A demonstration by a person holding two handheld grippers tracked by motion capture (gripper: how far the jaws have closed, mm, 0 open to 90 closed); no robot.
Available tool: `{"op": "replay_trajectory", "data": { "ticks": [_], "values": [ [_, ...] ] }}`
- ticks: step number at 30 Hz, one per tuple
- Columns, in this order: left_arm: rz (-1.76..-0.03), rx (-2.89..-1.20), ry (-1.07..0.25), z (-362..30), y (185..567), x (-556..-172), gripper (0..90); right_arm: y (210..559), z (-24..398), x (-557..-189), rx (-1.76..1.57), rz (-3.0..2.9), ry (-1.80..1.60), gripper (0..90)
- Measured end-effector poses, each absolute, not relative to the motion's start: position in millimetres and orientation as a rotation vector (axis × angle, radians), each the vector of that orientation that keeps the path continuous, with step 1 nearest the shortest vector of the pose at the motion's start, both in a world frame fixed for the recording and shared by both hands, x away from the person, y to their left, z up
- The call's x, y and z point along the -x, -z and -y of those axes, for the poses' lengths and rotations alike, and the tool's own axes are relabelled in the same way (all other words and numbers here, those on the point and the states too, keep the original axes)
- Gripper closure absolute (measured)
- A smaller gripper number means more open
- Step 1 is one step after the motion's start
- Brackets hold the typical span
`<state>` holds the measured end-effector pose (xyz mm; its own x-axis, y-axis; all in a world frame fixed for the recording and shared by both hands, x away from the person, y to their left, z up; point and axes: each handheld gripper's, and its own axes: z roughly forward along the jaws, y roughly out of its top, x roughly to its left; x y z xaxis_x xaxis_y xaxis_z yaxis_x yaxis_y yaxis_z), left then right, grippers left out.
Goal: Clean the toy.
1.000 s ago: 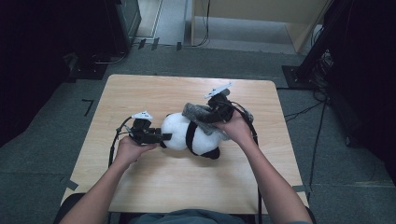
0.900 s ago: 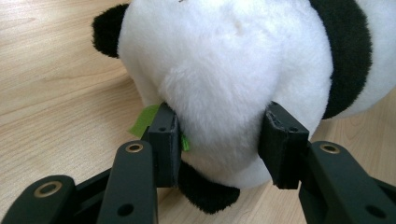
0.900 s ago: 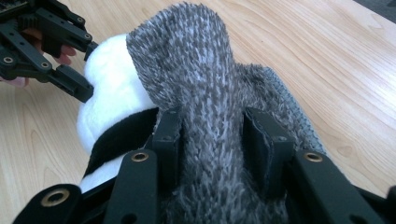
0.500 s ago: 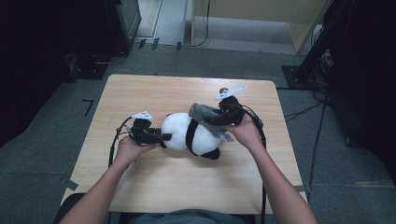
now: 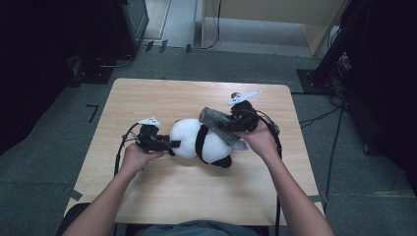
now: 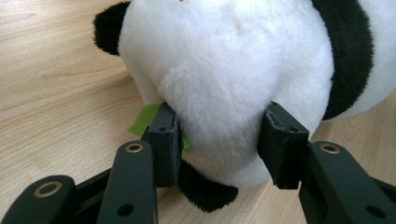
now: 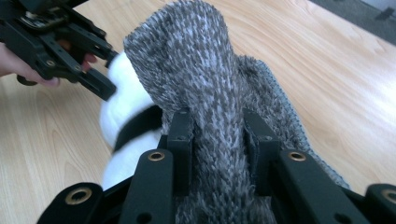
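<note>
Since the earlier high view our right gripper (image 5: 223, 129) has drifted a little toward the right of the frame, carrying the grey knitted cloth (image 5: 216, 119) with it, and its jaws have just been closing, with the cloth between them. Our left gripper (image 5: 173, 143) has kept its place.

Nearest to us, in the lower middle of the high view, both forearms come up onto the counter (image 5: 162, 196). Just beyond them the panda plush (image 5: 199, 142) lies at the frame's centre, its long axis running left to right. In the left gripper view our jaws stand partway shut, pinching the white plush (image 6: 224, 79) from both sides; a small green tag (image 6: 144, 119) peeks out beside one pad. In the right gripper view our jaws are narrow and clamp the cloth (image 7: 205, 84), which stands up past them and hangs over the plush's right end.

So the plush lies to the left of and below the cloth. We judge the next move is to draw the cloth leftward along that axis while our left hand holds the plush steady.
</note>
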<state>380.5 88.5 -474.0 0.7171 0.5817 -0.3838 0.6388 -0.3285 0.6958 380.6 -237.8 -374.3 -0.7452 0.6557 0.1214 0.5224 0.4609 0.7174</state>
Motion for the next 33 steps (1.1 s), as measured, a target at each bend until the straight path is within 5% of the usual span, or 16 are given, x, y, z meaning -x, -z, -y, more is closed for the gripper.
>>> {"op": "replay_trajectory", "data": {
  "ticks": [11, 24, 33],
  "values": [
    [-0.933, -2.015, 0.075, -88.0, 473.2, -379.8, 54.0, 364.0, 181.6, -387.0, -0.919, -2.564, -1.171, 68.8],
    [-0.934, -2.016, 0.063, -87.9, 472.0, -379.5, 54.1, 391.0, 111.5, -396.0, -0.844, -2.659, -1.049, 61.3],
    [-0.946, -2.018, 0.058, -86.8, 471.5, -379.1, 55.3, 405.7, 109.3, -386.7, -0.749, -2.642, -1.011, 64.3]
  ]
}}
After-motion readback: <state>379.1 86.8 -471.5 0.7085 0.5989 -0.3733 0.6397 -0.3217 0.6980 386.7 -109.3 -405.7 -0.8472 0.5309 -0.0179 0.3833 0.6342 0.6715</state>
